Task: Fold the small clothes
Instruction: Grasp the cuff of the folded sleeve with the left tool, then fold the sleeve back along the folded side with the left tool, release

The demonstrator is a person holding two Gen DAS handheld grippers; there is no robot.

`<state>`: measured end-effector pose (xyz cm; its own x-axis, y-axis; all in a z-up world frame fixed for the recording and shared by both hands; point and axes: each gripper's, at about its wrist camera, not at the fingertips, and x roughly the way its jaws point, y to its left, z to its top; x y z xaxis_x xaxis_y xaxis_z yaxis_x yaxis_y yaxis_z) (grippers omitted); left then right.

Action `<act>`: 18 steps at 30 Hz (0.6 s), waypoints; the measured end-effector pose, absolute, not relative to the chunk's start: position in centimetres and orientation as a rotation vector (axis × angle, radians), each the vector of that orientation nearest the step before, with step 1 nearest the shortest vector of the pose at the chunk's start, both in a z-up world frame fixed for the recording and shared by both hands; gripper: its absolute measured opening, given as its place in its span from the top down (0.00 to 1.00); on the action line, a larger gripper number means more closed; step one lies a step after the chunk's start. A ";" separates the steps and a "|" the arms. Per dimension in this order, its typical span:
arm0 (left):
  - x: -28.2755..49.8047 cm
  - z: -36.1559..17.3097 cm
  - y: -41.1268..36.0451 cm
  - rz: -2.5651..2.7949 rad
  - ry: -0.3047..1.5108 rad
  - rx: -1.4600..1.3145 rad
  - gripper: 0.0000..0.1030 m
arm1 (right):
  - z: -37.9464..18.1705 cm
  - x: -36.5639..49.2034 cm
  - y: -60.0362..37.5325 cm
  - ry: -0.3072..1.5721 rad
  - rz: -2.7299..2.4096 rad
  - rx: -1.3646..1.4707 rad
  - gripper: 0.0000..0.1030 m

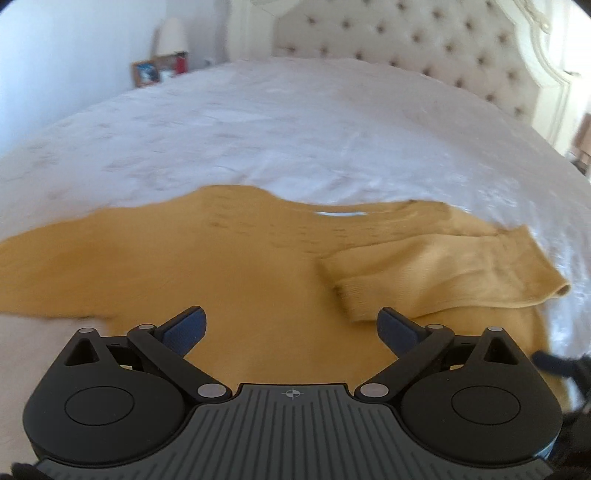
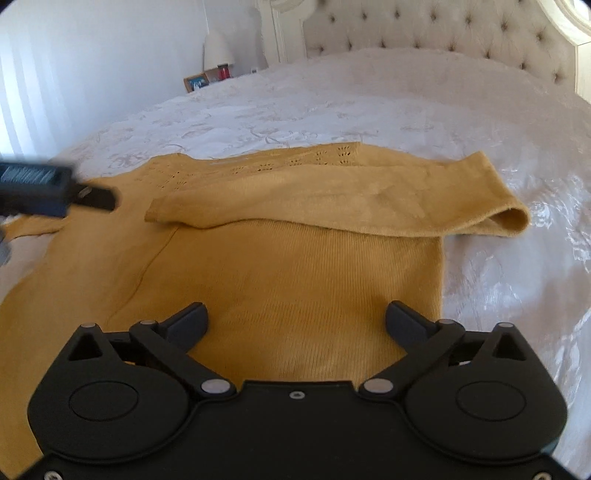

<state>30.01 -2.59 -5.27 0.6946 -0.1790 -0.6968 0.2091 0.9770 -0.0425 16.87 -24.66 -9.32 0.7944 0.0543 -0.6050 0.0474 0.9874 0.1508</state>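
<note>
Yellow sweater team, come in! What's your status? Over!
Left gripper open, empty. Right gripper open, empty. Yellow sweater flat on the bed, right sleeve folded across. Nothing in the way.

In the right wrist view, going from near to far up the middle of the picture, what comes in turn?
Right gripper, open, holding nothing → mustard sweater body → its sleeve folded across the chest → white bedspread → tufted headboard.
</note>
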 end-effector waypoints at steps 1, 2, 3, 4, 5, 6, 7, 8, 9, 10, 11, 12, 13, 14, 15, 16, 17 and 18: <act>30.6 -5.5 -3.3 -0.232 0.788 0.037 0.04 | -9.5 16.8 -24.6 0.652 0.003 0.160 0.01; 31.2 -5.8 -3.9 -0.246 0.805 0.029 0.07 | -9.4 17.0 -24.6 0.657 0.006 0.154 0.01; 31.8 -6.3 -4.3 -0.258 0.827 0.018 0.12 | -9.4 17.1 -24.7 0.665 0.011 0.154 0.00; 32.4 -6.8 -4.6 -0.271 0.856 0.006 0.14 | -9.3 17.2 -24.8 0.672 0.017 0.159 0.00; 33.0 -7.3 -5.0 -0.280 0.882 -0.008 0.15 | -9.3 17.2 -25.0 0.676 0.024 0.166 0.00; 33.3 -7.7 -5.2 -0.281 0.899 -0.021 0.15 | -9.4 17.1 -25.1 0.677 0.030 0.172 0.00; 33.7 -8.0 -5.4 -0.280 0.906 -0.034 0.15 | -9.4 17.0 -25.2 0.677 0.034 0.176 0.00; 34.2 -8.3 -5.5 -0.278 0.912 -0.050 0.15 | -9.4 17.1 -25.2 0.679 0.038 0.174 0.00; 34.5 -8.4 -5.5 -0.278 0.915 -0.067 0.15 | -9.4 17.1 -25.2 0.681 0.040 0.171 0.00; 34.7 -8.6 -5.5 -0.282 0.920 -0.086 0.17 | -9.3 17.2 -25.2 0.685 0.040 0.170 0.00; 35.1 -8.7 -5.5 -0.286 0.926 -0.108 0.21 | -9.3 17.2 -25.1 0.688 0.038 0.169 0.00; 35.5 -8.8 -5.6 -0.288 0.932 -0.127 0.35 | -9.3 17.2 -25.1 0.690 0.037 0.168 0.00; 35.8 -8.8 -5.7 -0.292 0.933 -0.140 0.57 | -9.3 17.2 -25.0 0.692 0.037 0.166 0.00; 36.1 -8.8 -5.8 -0.302 0.932 -0.150 0.67 | -9.3 17.3 -25.0 0.692 0.036 0.163 0.00; 36.4 -8.7 -5.8 -0.318 0.934 -0.158 0.90 | -9.4 17.2 -24.9 0.692 0.035 0.160 0.00; 36.6 -8.5 -5.8 -0.350 0.929 -0.176 0.95 | -9.4 17.2 -24.9 0.692 0.035 0.158 0.00; 36.5 -8.2 -5.6 -0.380 0.911 -0.204 0.95 | -9.4 17.2 -24.9 0.692 0.035 0.155 0.00; 36.2 -7.6 -5.5 -0.386 0.881 -0.216 0.95 | -9.4 17.2 -24.9 0.693 0.036 0.153 0.00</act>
